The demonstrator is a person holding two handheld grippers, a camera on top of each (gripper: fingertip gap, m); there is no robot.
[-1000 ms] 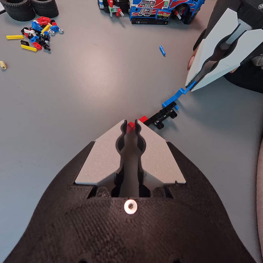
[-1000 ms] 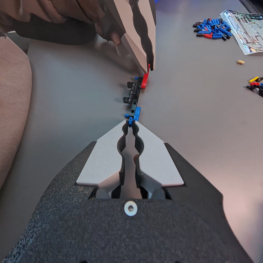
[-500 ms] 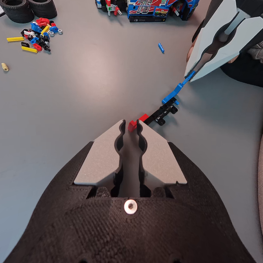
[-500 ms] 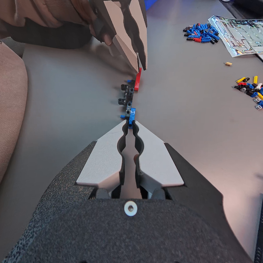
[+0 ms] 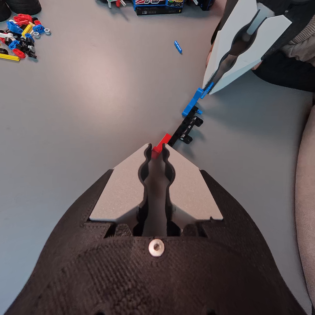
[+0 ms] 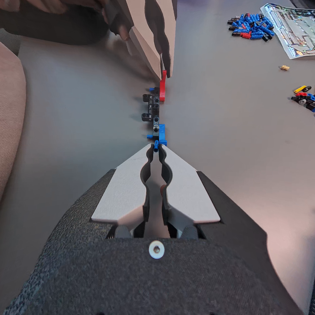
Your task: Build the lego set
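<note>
Grey tabletop has the long black lego beam assembly stretched between both grippers. Left gripper is clamped on its red end piece, while right gripper pinches the small blue pin at the blue end.

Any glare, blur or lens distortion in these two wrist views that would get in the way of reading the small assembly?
Left wrist view: sharp; a soft pale sheen on the table, strong wide-angle bending at the edges; the assembly reads clearly. Right wrist view: the left gripper and the hand behind it are smeared, a pinkish sheen lies at the right, the assembly's holes stay legible.
</note>
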